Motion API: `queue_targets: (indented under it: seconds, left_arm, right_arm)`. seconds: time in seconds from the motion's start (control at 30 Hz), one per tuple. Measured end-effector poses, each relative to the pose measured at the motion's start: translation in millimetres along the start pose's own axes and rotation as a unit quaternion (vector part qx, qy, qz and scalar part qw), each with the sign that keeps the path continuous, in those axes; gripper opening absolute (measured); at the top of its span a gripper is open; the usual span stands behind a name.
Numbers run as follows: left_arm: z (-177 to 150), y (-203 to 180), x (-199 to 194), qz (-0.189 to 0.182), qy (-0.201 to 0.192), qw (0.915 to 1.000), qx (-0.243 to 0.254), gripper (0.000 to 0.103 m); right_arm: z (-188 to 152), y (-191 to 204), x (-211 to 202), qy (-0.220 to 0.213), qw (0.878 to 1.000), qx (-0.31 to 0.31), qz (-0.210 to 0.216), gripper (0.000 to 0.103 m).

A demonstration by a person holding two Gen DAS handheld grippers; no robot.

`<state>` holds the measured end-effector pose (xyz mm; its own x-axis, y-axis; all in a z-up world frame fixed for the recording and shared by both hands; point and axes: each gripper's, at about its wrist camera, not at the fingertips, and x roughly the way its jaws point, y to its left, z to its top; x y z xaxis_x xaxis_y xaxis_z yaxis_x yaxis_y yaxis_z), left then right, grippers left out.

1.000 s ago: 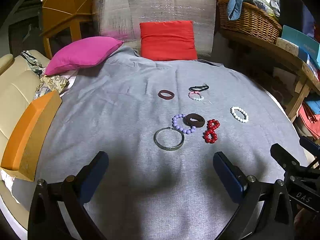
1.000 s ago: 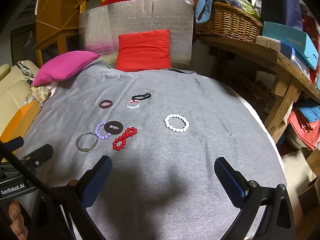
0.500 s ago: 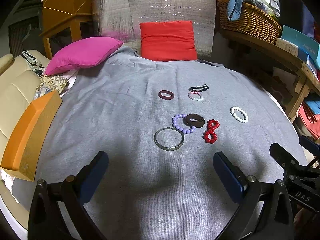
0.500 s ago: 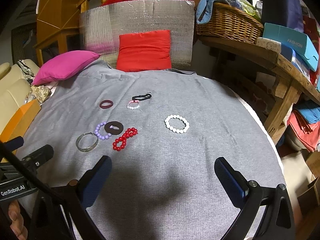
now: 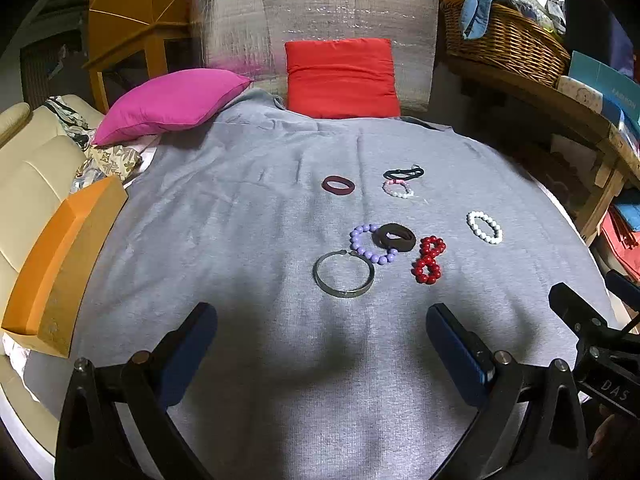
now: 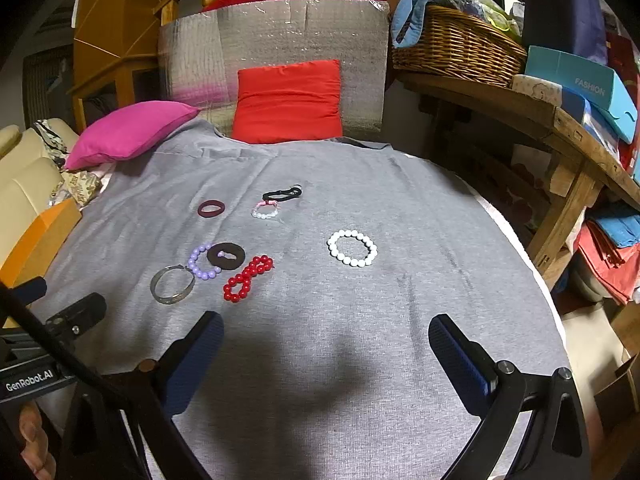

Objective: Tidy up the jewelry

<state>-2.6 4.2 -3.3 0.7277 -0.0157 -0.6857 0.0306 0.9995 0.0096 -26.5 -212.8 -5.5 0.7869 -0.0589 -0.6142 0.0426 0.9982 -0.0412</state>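
A grey cloth (image 5: 248, 240) covers the surface; whether a bench or a bed lies beneath cannot be told. At its far edge a red cushion (image 5: 342, 78) leans against a silver foil panel (image 5: 312, 20), with a magenta pillow (image 5: 172, 100) to the left. A wicker basket (image 6: 456, 46) sits on a wooden shelf (image 6: 500, 100) to the right; an orange block (image 5: 60, 264) lies at the left edge.

Jewelry lies mid-cloth. A metal bangle (image 5: 344, 274) lies just beside a purple bead bracelet (image 5: 370, 244), which is overlapped by a dark brown band (image 5: 396, 237). A red bead bracelet (image 5: 429, 259) lies twisted in a figure eight just right of the band. A white bead bracelet (image 6: 352, 248) lies apart to the right. Farther back are a maroon band (image 5: 338, 185), a black hair tie (image 5: 404, 173) and a small pink-white bracelet (image 5: 397, 189).

Left hand-held gripper (image 5: 320, 344) — jaws wide apart, holding nothing, near the bangle but clear of it. Right hand-held gripper (image 6: 326, 350) — jaws equally wide, empty, near the white bracelet, touching no jewelry.
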Motion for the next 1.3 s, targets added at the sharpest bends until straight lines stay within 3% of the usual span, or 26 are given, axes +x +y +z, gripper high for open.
queue_targets:
  seconds: [1.3]
  left_arm:
    - [-1.6,-0.6,-0.9,0.004,0.001,1.0,0.005,0.103]
  right_arm:
    - [-0.8,-0.9,1.2,-0.001,1.0,-0.003,-0.002,0.103]
